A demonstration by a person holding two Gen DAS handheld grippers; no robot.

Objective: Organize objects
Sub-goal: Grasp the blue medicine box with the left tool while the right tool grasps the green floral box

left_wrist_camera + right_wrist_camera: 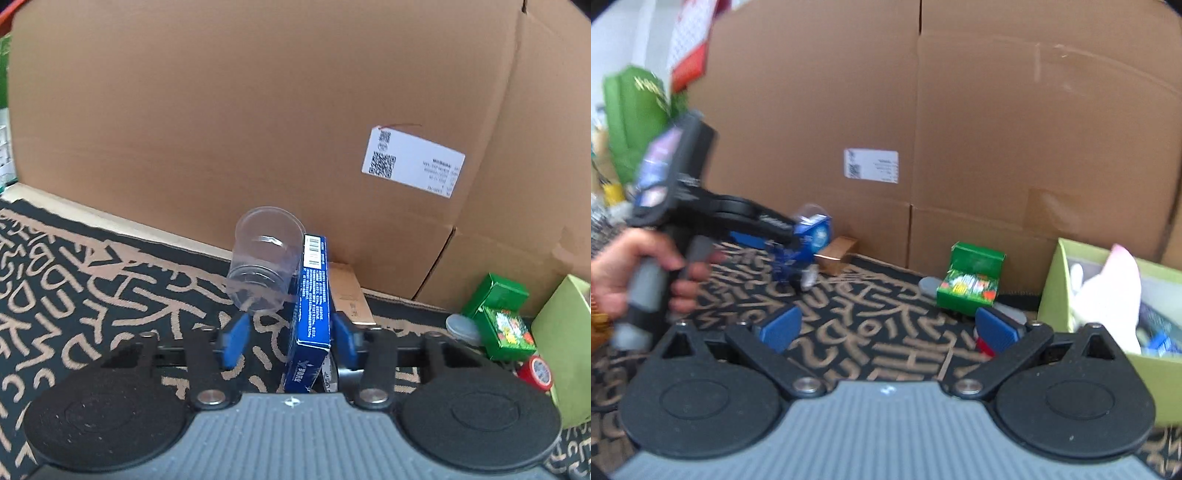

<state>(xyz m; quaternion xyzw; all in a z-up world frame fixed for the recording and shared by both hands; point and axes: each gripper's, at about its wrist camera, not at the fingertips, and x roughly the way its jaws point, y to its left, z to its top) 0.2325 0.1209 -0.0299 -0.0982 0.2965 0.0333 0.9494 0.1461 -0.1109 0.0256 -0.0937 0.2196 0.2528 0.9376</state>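
Note:
My left gripper [291,332] is shut on a clear plastic cup [264,258] and a blue box [312,306], pressed side by side between its blue pads and held above the patterned cloth. The right wrist view shows that gripper with the blue box [814,232] at the left, blurred. My right gripper [886,328] is open and empty, low over the cloth. A green box [969,280] stands ahead of it on the right. A lime bin [1108,369] with a white item sits at the far right.
A tall cardboard wall [258,110] closes the back. A small brown box [347,291] lies at its foot. A grey disc [461,326] and a red roll [537,373] lie near the green box [502,317]. The black-and-tan cloth [74,295] covers the table.

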